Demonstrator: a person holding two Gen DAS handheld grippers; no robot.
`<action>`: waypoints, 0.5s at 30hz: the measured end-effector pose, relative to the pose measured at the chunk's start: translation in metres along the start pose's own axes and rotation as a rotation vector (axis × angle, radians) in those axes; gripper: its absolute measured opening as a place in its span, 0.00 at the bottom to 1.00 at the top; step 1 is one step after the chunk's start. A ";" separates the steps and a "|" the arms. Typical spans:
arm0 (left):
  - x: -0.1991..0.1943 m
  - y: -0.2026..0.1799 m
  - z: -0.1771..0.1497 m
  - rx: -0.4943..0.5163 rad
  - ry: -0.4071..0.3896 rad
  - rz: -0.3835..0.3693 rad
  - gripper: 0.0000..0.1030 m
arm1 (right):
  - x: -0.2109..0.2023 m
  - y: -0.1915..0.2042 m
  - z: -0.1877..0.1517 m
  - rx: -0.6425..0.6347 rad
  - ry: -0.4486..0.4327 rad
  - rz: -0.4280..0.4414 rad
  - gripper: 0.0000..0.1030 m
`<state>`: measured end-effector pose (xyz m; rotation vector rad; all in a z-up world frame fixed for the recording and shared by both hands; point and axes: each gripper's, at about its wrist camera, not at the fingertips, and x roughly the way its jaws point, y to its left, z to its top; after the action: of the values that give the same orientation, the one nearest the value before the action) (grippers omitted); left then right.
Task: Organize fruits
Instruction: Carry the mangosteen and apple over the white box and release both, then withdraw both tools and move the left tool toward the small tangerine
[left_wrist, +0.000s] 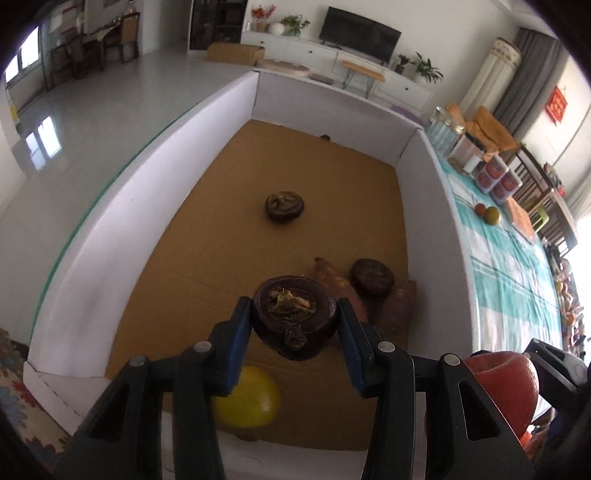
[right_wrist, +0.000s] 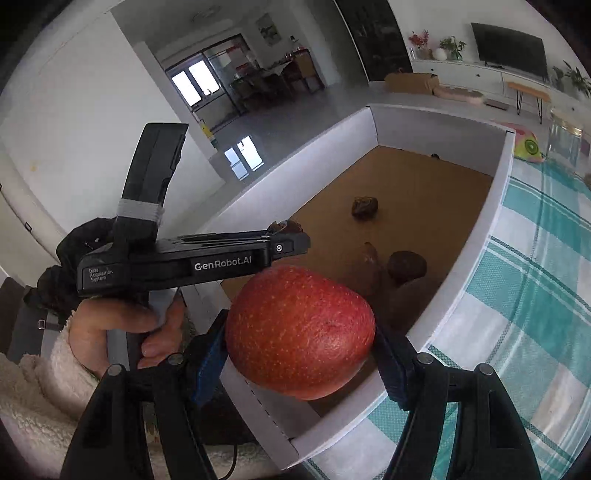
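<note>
My left gripper (left_wrist: 295, 325) pinched a dark brown fruit (left_wrist: 295, 317) between its blue pads (left_wrist: 238, 332); the fruit was round and wrinkly, with a dry stem bit on top; it hung over the brown floor of a big white box (left_wrist: 122, 236). My right gripper (right_wrist: 301, 354) squeezed a red apple (right_wrist: 299, 332) tight on both sides; the apple sat above the near corner of the box (I could see its red edge in my left view too). Down in the box lay a yellow fruit (left_wrist: 249, 400) near the front wall; two long sweet potatoes (left_wrist: 393, 314) lay close together by the right wall, with another dark fruit (left_wrist: 371, 277) resting on them; one more dark fruit (left_wrist: 284, 206) sat alone in the middle. The box stood on a teal checked cloth (right_wrist: 535, 295). My left hand (right_wrist: 118, 332) gripped the handle.
</note>
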<state>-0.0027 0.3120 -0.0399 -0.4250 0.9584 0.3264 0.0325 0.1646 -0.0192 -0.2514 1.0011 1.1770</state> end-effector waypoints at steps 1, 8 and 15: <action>0.004 0.000 0.000 0.006 0.012 0.011 0.46 | 0.008 0.004 0.000 -0.025 0.023 -0.029 0.69; 0.003 0.007 -0.007 -0.020 -0.009 0.022 0.72 | 0.025 0.006 -0.003 -0.069 0.079 -0.067 0.77; -0.040 -0.022 0.006 -0.012 -0.176 -0.057 0.80 | -0.068 -0.035 -0.005 0.028 -0.207 -0.071 0.95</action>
<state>-0.0103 0.2924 0.0008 -0.4262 0.7721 0.3125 0.0575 0.1031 0.0190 -0.1383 0.8207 1.0995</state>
